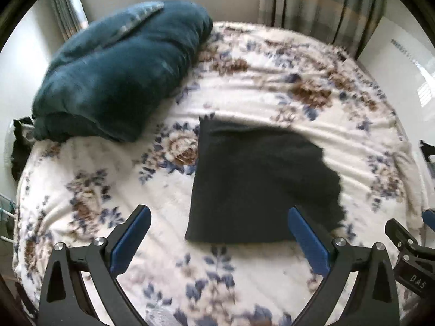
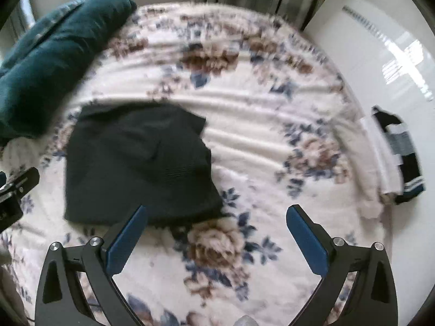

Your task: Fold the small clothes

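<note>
Left gripper (image 1: 218, 224): jaws spread wide, nothing between them, hovering over the near edge of the dark garment (image 1: 261, 184). One blue pad sits over the garment's near right corner, the other over bare bedspread (image 1: 244, 87); whether either touches cloth cannot be told.

Right gripper (image 2: 217, 222): jaws likewise released and empty, hanging above the flowered bedspread (image 2: 272, 141) just beside the garment's (image 2: 138, 163) near right corner. Its left pad overlaps the garment's near hem in the picture.

Garment: lies on the bed, roughly central, already doubled into a compact oblong. The left and near edges are straight; the far right side is ragged, with a layer stepping out. Judgement: a fold has likely been laid and both tools stand clear so the cloth can settle. A further fold or a smoothing of the uneven right edge seems the next need.

Outward: a teal quilt (image 1: 117, 73) bundled at the far left of the bed, well apart from the garment. A dark striped cloth (image 2: 402, 157) lies at the bed's right edge, perhaps waiting its turn. Curtains (image 1: 320, 2) hang behind. Both views are blurred.
</note>
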`<act>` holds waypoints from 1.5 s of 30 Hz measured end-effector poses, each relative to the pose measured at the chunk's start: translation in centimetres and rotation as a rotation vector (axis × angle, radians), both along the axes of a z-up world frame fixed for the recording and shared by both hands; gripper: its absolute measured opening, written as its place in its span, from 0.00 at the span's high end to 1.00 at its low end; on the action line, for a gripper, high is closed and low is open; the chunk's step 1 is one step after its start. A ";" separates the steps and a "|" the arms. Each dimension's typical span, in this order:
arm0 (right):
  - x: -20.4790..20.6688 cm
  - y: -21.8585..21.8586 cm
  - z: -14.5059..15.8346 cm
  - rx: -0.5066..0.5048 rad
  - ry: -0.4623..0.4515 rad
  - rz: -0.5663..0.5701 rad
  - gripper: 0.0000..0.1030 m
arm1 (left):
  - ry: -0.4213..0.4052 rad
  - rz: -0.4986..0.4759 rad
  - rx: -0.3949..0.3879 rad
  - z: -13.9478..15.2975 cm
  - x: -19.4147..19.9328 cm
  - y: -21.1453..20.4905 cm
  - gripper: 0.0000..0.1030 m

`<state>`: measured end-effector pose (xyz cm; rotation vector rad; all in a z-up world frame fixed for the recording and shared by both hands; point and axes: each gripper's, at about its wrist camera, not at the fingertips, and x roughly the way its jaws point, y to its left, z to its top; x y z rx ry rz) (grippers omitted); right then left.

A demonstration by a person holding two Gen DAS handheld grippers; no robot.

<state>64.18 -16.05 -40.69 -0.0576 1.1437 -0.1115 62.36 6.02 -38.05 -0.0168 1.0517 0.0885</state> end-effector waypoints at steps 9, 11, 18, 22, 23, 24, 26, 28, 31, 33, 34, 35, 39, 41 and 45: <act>-11.5 -0.1 15.6 -0.053 -0.164 -0.006 0.00 | -0.107 -0.032 -0.025 12.5 -10.9 -1.6 0.00; -14.2 -0.1 18.9 -0.059 -0.201 -0.004 0.00 | -0.135 -0.036 -0.024 15.3 -13.5 -1.9 0.00; -22.9 -0.4 28.3 -0.054 -0.299 0.007 0.00 | -0.209 -0.031 -0.028 22.6 -21.0 -2.0 0.00; -27.4 -0.6 32.0 -0.025 -0.331 0.018 0.00 | -0.250 -0.018 -0.027 25.9 -25.1 -2.0 0.00; -28.6 -0.5 32.9 -0.020 -0.339 0.023 0.00 | -0.258 -0.018 -0.025 26.5 -26.0 -2.1 0.00; -29.5 -0.5 33.5 -0.014 -0.346 0.025 0.00 | -0.264 -0.017 -0.023 27.1 -26.8 -2.2 0.00; -31.5 -0.4 34.9 -0.007 -0.362 0.031 0.00 | -0.276 -0.012 -0.021 28.0 -28.2 -2.1 0.00; -33.3 -0.4 36.1 -0.003 -0.378 0.037 0.00 | -0.290 -0.012 -0.026 29.0 -29.7 -2.1 0.00; -35.3 -0.4 37.7 -0.006 -0.408 0.040 0.00 | -0.305 -0.011 -0.031 29.8 -31.3 -2.2 0.00; -36.7 -0.5 38.8 -0.008 -0.424 0.040 0.00 | -0.314 -0.012 -0.024 30.3 -32.2 -2.3 0.00; -37.3 -0.5 39.3 -0.008 -0.433 0.039 0.00 | -0.315 -0.016 -0.025 30.5 -32.6 -2.4 0.00; -37.9 -0.5 39.6 -0.012 -0.438 0.039 0.00 | -0.316 -0.014 -0.025 30.8 -33.0 -2.4 0.00; -39.2 -0.5 40.6 0.000 -0.441 0.047 0.00 | -0.307 -0.002 -0.016 31.4 -34.0 -2.4 0.00; -39.7 -0.5 41.1 0.008 -0.438 0.052 0.00 | -0.296 -0.003 -0.016 31.8 -34.3 -2.4 0.00; -40.0 -0.6 42.0 0.010 -0.424 0.056 0.00 | -0.297 0.018 -0.013 32.7 -34.7 -2.2 0.00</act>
